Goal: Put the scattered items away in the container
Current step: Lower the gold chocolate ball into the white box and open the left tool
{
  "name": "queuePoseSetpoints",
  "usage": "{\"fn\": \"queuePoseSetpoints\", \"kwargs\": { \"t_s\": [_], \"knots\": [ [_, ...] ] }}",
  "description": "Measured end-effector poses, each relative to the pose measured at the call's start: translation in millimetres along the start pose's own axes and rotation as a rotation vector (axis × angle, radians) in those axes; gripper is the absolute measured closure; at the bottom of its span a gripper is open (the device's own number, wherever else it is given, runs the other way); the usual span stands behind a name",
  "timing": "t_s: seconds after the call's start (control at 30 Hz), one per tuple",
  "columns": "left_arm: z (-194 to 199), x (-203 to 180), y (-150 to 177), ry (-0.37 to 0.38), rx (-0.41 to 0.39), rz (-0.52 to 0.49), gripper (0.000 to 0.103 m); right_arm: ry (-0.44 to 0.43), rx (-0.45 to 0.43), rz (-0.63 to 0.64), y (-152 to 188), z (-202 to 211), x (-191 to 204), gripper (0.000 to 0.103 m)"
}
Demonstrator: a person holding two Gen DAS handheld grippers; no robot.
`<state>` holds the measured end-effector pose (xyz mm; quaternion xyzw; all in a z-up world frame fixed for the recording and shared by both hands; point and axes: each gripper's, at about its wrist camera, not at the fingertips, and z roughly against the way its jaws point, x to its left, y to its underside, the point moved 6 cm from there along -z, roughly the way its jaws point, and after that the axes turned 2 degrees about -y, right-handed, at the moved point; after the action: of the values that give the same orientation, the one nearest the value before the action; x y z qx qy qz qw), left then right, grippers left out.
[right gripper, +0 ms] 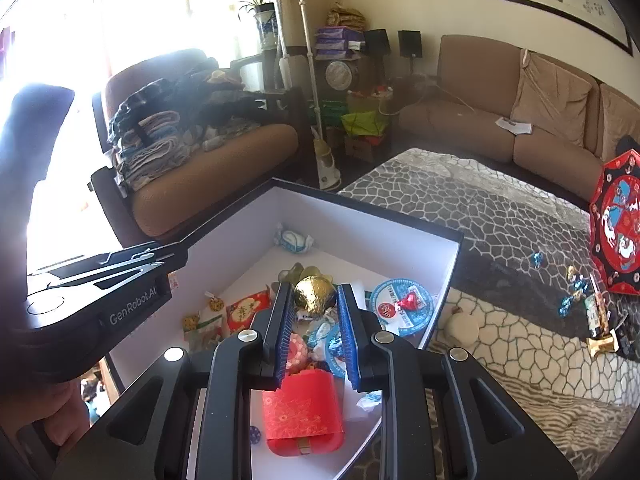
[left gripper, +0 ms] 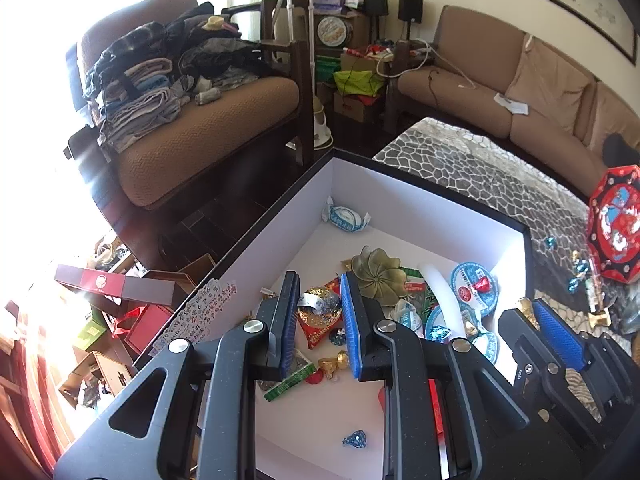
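Right hand-held gripper (right gripper: 313,312) pinches gold foil ball (right gripper: 315,295) over box (right gripper: 384,216). Release low, centred. Left hand-held gripper (left gripper: 319,322) wide, empty; keep clear.

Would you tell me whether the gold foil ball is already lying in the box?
Not yet: the right gripper holds the gold foil ball between its fingers, above the box.

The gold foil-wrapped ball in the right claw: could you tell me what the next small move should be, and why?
Probably open the right claw and let the gold foil-wrapped ball drop. The ball sits between the blue pads, above the white-lined open box, with wrapped sweets already lying below it. The left claw hangs open and empty over the same box, so it seems not to be in the way.
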<state>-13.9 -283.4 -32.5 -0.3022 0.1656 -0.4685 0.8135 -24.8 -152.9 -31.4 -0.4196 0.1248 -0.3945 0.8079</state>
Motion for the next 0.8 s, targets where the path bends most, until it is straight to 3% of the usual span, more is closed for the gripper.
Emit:
{"fn": "queuePoseSetpoints", "kwargs": {
  "t_s": [0.17, 0.33, 0.67, 0.73, 0.8],
  "knots": [
    [-10.1, 0.1, 5.6, 0.006, 0.056, -0.014, 0.083, -0.030, 0.070, 0.004, 9.7, -14.8, 2.6, 0.081],
    [-22.0, 1.1, 13.6, 0.026, 0.129, 0.000, 0.083, -0.024, 0.085, 0.010, 14.2, -19.7, 6.3, 0.081],
    [-23.8, 2.1, 15.5, 0.036, 0.140, 0.000, 0.083, -0.015, 0.100, 0.007, 16.9, -22.0, 4.4, 0.081],
    [-24.4, 4.1, 15.1, 0.030, 0.144, 0.009, 0.074, -0.001, 0.097, 0.010, 16.7, -22.8, 3.7, 0.080],
    [-25.9, 9.0, 13.8, 0.001, 0.148, 0.033, 0.025, 0.017, 0.092, 0.013, 16.3, -23.2, 2.7, 0.055]
  ]
}}
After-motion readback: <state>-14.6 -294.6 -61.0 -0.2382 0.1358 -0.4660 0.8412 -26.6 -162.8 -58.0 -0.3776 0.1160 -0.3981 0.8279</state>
